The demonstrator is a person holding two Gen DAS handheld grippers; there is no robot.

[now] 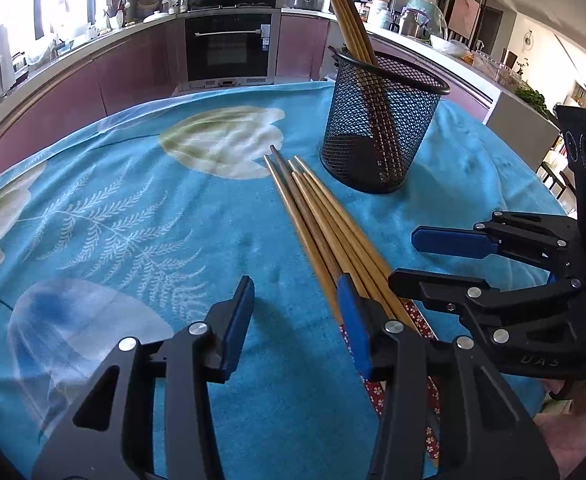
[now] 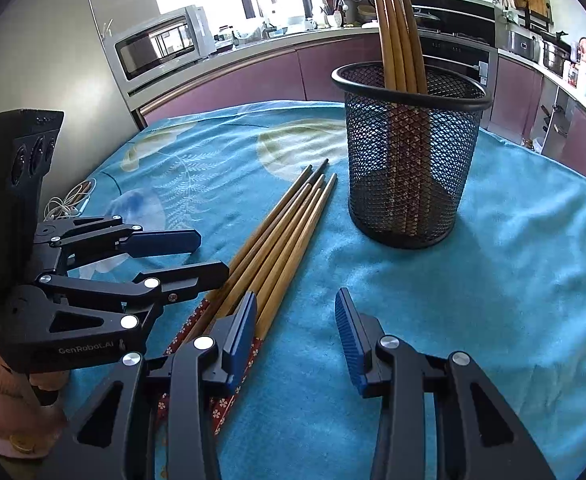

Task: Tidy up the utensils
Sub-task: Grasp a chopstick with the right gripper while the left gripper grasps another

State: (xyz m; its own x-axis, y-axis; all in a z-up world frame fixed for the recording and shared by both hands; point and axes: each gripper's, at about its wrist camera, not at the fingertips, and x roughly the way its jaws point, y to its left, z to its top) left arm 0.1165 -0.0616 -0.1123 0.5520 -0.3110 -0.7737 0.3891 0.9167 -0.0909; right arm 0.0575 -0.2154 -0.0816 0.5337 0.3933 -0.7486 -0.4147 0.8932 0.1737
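Observation:
Several wooden chopsticks lie in a bundle on the blue cloth, tips pointing away, with their red flowered ends near me. A black mesh holder stands upright behind them, with more chopsticks standing in it. My left gripper is open just left of the bundle, its right finger lying over the chopsticks. My right gripper is open just right of the bundle, its left finger over them. Only cloth shows between each pair of fingers.
The blue flowered cloth covers the table up to its far edge. A coiled white cable lies at the left edge. Kitchen counters, an oven and a microwave stand beyond the table.

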